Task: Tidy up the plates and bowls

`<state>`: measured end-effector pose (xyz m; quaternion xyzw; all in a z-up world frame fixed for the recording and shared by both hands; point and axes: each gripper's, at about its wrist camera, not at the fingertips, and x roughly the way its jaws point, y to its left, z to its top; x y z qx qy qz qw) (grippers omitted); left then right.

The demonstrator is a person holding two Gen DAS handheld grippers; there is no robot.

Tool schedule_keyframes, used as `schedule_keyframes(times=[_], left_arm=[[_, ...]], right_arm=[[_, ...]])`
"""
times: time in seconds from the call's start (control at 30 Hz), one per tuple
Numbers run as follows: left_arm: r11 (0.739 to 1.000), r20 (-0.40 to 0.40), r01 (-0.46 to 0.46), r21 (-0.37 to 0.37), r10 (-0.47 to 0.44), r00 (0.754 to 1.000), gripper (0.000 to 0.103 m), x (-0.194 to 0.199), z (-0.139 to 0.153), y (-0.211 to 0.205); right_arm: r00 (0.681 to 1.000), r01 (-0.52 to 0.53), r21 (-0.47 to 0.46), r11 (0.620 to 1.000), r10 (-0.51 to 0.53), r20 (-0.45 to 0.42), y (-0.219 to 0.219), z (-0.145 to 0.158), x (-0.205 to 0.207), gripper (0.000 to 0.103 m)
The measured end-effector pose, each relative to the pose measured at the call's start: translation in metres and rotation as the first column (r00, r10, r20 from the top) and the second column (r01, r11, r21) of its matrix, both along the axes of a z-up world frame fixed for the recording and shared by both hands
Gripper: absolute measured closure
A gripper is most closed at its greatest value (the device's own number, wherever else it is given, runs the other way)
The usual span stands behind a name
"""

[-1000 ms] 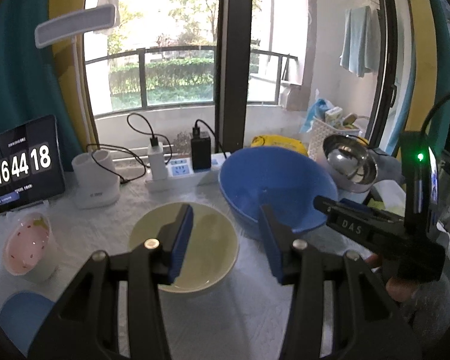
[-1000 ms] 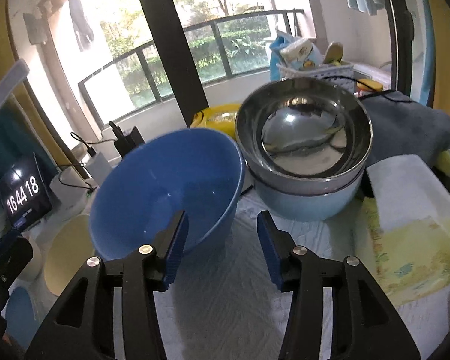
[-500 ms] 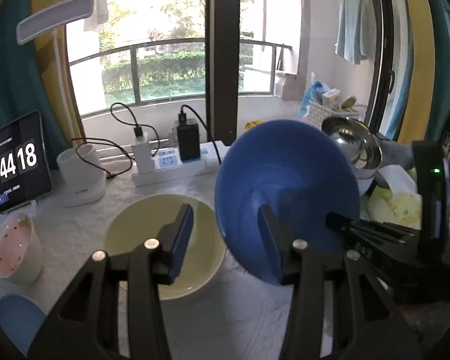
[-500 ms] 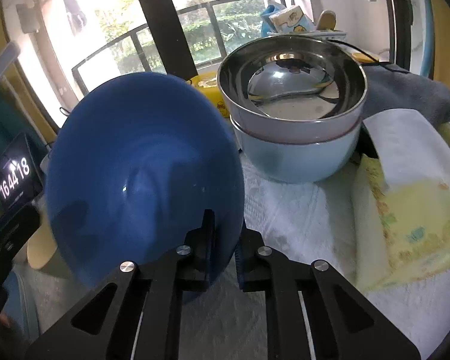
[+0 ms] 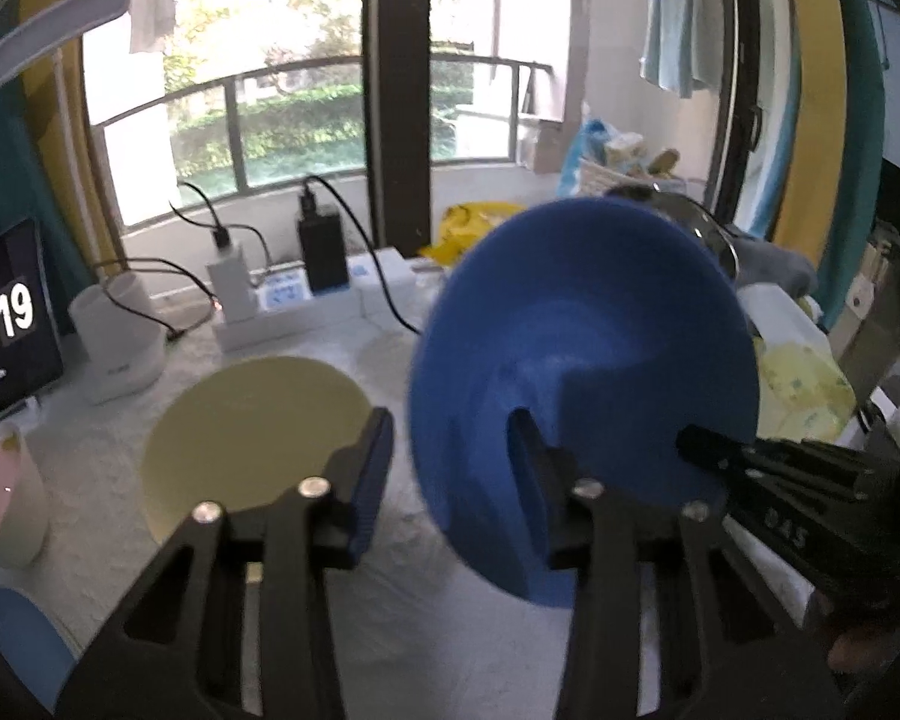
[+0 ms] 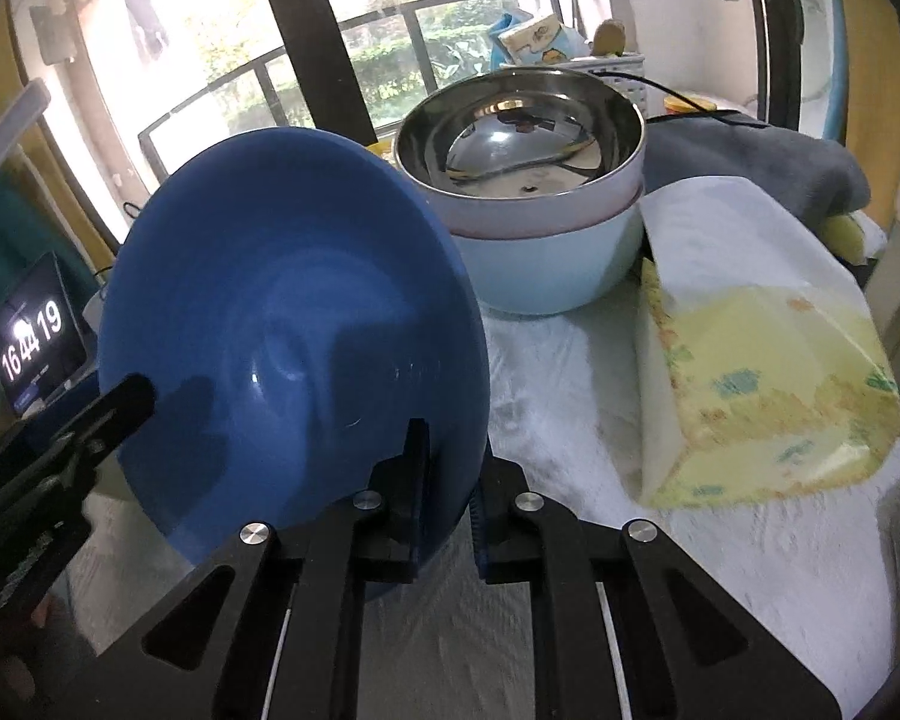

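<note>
My right gripper (image 6: 450,468) is shut on the rim of a dark blue bowl (image 6: 282,324) and holds it tilted on edge above the white cloth. The same bowl (image 5: 582,360) shows in the left wrist view, with the right gripper (image 5: 708,450) at its right rim. My left gripper (image 5: 450,456) is open and empty; its right finger lies in front of the bowl. A pale yellow plate (image 5: 252,426) lies on the cloth in front of my left finger. A steel bowl (image 6: 522,132) is nested in a pink bowl and a light blue bowl (image 6: 546,264) at the back.
A clock tablet (image 5: 0,324), a white cup (image 5: 120,342) and a power strip (image 5: 294,306) line the back left. A pink-lined cup (image 5: 0,492) and a blue dish (image 5: 18,642) sit at the left. A yellow tissue pack (image 6: 762,360) and grey cloth (image 6: 762,162) lie at the right.
My right gripper closed on the blue bowl's rim, lifted it off the cloth and tipped it on edge. The left gripper stayed open and drew nearer.
</note>
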<state>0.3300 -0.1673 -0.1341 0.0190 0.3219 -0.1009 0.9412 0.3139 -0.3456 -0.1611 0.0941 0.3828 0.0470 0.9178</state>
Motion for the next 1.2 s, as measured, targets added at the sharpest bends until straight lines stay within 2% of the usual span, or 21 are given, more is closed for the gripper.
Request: schedule_keyframes(times=[0.2, 0.6, 0.7, 1.03, 1.2], left_arm=[[1.000, -0.012, -0.008, 0.018, 0.008, 1.000, 0.079, -0.006, 0.000, 0.000], [0.999, -0.002, 0.032, 0.008, -0.032, 0.999, 0.080, -0.047, 0.013, 0.002], [0.999, 0.003, 0.052, 0.005, -0.052, 0.999, 0.080, -0.061, 0.019, 0.003], [0.998, 0.013, 0.055, -0.004, -0.055, 0.998, 0.080, -0.092, 0.026, 0.017], [0.998, -0.002, 0.053, -0.025, -0.053, 0.999, 0.080, -0.105, 0.024, 0.029]], right_arm=[[1.000, -0.009, 0.009, 1.000, 0.009, 0.001, 0.001, -0.003, -0.019, 0.091], [1.000, 0.016, 0.112, 0.994, -0.016, -0.001, -0.013, 0.007, -0.055, 0.091], [1.000, 0.026, 0.140, 0.990, -0.024, -0.013, -0.015, 0.010, -0.064, 0.088], [1.000, 0.023, 0.133, 0.991, -0.023, 0.003, -0.002, 0.021, -0.095, 0.087], [1.000, 0.018, 0.166, 0.986, -0.017, -0.007, 0.002, 0.022, -0.106, 0.088]])
